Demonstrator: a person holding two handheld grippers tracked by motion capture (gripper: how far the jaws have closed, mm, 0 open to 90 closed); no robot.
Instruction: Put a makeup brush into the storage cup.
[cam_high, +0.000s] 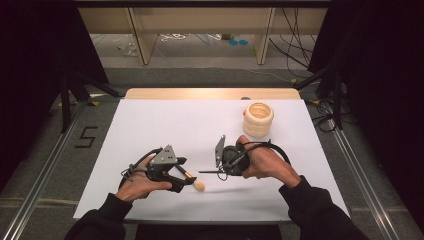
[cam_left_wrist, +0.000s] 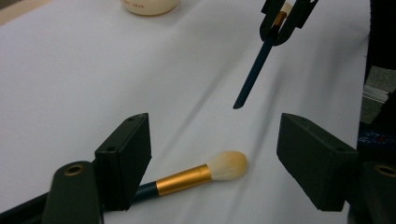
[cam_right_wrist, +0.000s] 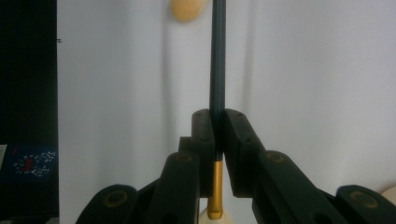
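Two brushes (cam_left_wrist: 196, 178), one ribbed cup (cam_high: 258, 119)

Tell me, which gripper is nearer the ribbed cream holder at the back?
Right. The right gripper sits just below and left of the cream holder; the left gripper lies farther left, toward the person.

worktop (cam_high: 150, 125): white sheet over a light wood top, wood strip bare at the far edge | floor (cam_high: 200, 75): grey, cables trailing at the far right, a "5" (cam_high: 86, 137) marked at the left | rails (cam_high: 40, 165): metal, flanking both sides | sides: black curtains (cam_high: 35, 50) | back: pale wooden frame legs (cam_high: 142, 37) | light: even, from overhead
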